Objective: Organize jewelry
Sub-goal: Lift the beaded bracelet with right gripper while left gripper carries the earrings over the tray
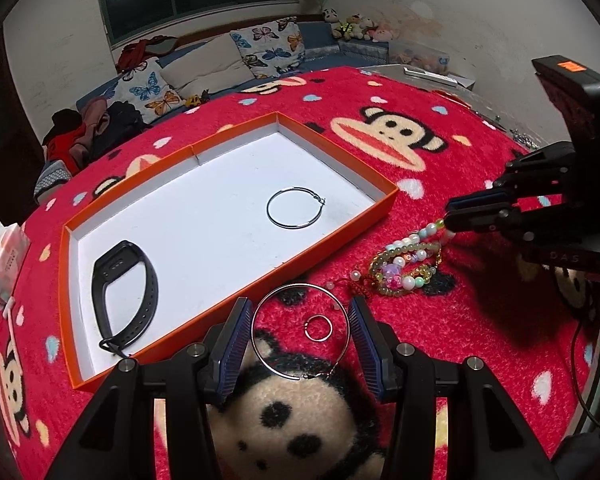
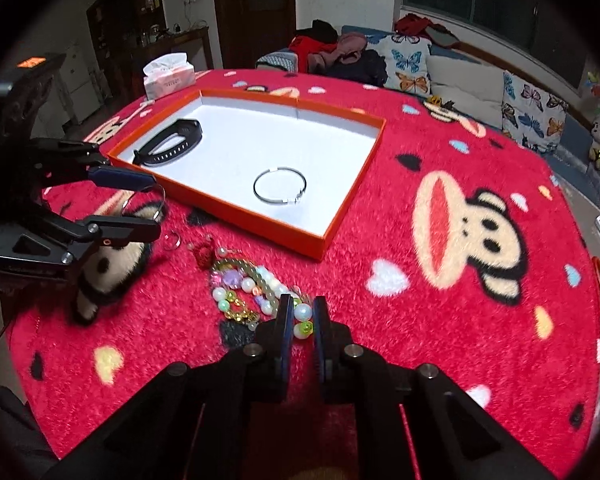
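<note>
Nearest, the left gripper [image 1: 300,340] holds a large silver hoop [image 1: 300,330] between its blue pads, which press its two sides; a small ring [image 1: 318,327] lies on the red monkey-print cloth [image 1: 440,340] inside the hoop's outline. Just right of it, the right gripper [image 2: 303,312] is clenched on one end of a tangled beaded bracelet [image 2: 244,288] whose rest lies on the cloth. Farther back sits the shallow orange box [image 1: 336,148], holding a black wristband [image 1: 126,292] at its near-left end and a thin dark hoop [image 1: 296,207] toward its right. Beyond, at the cloth's far left edge, stands a tissue pack [image 2: 168,74].
</note>
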Demonstrator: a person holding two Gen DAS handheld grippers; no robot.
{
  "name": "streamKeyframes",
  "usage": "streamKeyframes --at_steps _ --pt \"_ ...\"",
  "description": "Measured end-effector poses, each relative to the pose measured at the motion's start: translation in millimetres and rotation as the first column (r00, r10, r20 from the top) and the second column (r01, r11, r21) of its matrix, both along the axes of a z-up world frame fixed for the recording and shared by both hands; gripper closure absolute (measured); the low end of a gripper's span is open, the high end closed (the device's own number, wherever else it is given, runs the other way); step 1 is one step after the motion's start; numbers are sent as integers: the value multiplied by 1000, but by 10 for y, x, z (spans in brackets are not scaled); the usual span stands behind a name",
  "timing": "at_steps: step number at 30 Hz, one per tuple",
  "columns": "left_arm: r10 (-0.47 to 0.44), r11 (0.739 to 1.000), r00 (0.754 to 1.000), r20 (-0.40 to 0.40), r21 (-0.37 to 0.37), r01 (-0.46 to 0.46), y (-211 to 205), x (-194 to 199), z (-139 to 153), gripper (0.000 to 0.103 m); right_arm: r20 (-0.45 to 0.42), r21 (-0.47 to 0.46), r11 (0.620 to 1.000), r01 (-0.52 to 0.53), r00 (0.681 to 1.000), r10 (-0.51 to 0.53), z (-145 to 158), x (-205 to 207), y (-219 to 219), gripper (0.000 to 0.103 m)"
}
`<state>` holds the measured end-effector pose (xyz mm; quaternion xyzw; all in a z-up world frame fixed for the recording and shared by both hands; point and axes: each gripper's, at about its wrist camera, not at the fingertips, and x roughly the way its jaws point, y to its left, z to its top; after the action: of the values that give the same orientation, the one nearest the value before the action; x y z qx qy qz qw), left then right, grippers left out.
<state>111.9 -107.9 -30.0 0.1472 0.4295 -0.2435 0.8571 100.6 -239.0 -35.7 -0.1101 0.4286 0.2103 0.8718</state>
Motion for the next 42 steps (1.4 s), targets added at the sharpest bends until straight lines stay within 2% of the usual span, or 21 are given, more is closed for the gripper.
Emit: streamKeyframes --at_steps 19,24,31,42 --pt "47 998 997 68 -34 -45 177 -4 357 50 171 26 1000 -17 985 12 693 -47 94 91" --pt "61 997 995 82 -44 -57 177 100 436 50 207 37 999 -8 978 0 836 3 57 91" --pt "94 995 993 75 -41 -91 149 450 462 50 259 68 998 -7 966 -11 1052 186 67 91" --pt "116 993 993 4 -9 -116 24 1024 161 50 235 120 993 2 972 -30 897 711 176 91"
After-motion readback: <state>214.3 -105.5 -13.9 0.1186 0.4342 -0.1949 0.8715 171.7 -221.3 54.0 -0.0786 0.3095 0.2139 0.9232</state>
